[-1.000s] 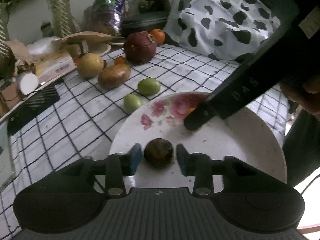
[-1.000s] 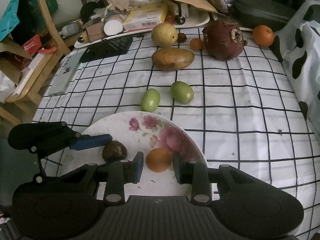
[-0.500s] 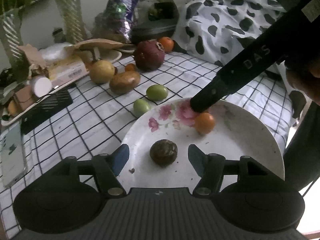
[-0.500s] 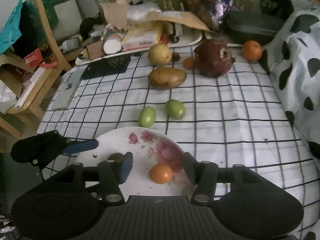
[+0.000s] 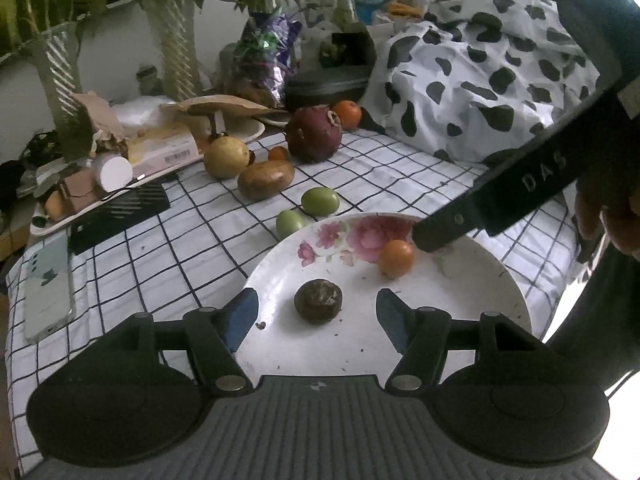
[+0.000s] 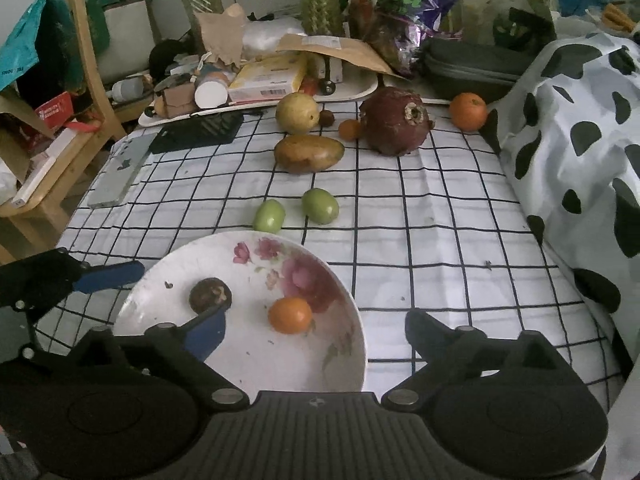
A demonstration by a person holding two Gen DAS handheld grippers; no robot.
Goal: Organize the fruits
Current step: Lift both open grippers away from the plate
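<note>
A white flowered plate (image 5: 460, 300) (image 6: 248, 360) holds a dark brown fruit (image 5: 318, 301) (image 6: 210, 293) and a small orange fruit (image 5: 395, 258) (image 6: 290, 315). My left gripper (image 5: 318, 314) is open and empty, raised just behind the brown fruit. My right gripper (image 6: 316, 330) is open and empty above the plate's near edge. On the checked cloth lie two green fruits (image 6: 270, 216) (image 6: 320, 205), a mango (image 6: 309, 153), a yellow round fruit (image 6: 297, 111), a pomegranate (image 6: 396, 121) and an orange (image 6: 468, 111).
A cluttered tray (image 6: 256, 92) with boxes stands at the back. A phone (image 6: 120, 172) and a black flat object (image 6: 198, 131) lie at the left. A cow-print cloth (image 6: 580, 140) rises at the right. A wooden chair (image 6: 52, 160) stands off the left edge.
Both grippers opened, let go of the brown fruit and the small orange fruit on the plate, and pulled back and up.
</note>
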